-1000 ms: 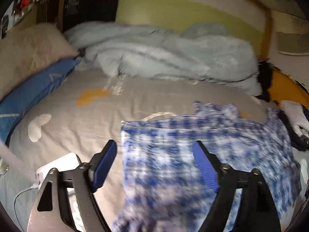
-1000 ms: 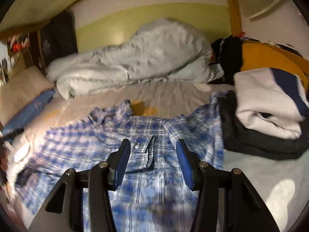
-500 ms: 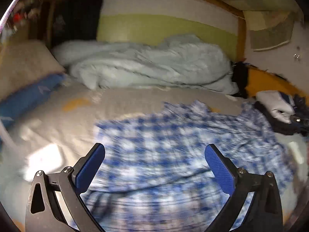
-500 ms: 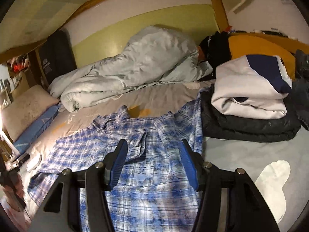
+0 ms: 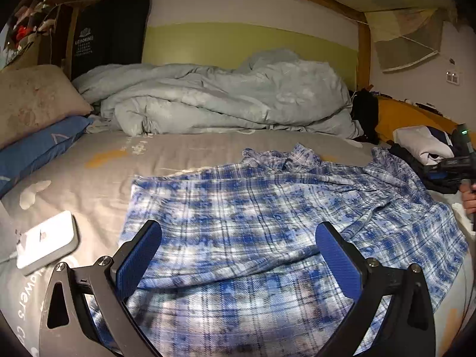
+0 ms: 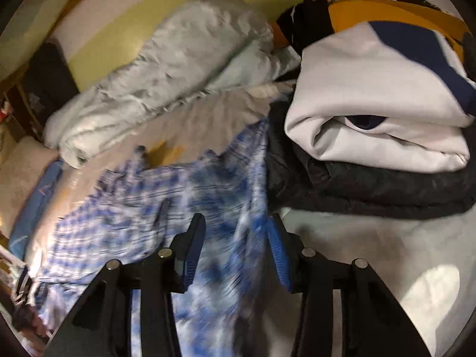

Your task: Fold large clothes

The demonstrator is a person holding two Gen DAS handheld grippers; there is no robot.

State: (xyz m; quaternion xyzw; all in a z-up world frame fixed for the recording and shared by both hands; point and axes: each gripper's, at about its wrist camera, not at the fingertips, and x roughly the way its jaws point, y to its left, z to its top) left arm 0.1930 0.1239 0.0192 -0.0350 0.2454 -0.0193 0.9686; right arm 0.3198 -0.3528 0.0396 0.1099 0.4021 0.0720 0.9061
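A blue and white plaid shirt (image 5: 267, 202) lies spread on the grey bed sheet (image 5: 178, 151), collar toward the duvet. My left gripper (image 5: 236, 232) hovers over the shirt's near left part, jaws wide open and gripping nothing. The right wrist view is blurred: my right gripper (image 6: 235, 221) sits over the right edge of the shirt (image 6: 148, 202), beside the clothes stack. Its jaws are closing, still apart, and the pads do not press the cloth lying under the gap. The left wrist view shows the right gripper's body (image 5: 452, 163), held by a hand at the far right.
A crumpled pale duvet (image 5: 223, 101) fills the back of the bed. Beige and blue pillows (image 5: 32, 101) lie at the left, a white box with a cable (image 5: 47, 241) near the left edge. Folded white-and-navy clothing (image 6: 372, 113) rests on a black garment (image 6: 372, 190) at the right.
The left jaws widened and the left gripper shifted right over the shirt. The right gripper swung right and down to the shirt's right edge by the stack, its jaws narrower.
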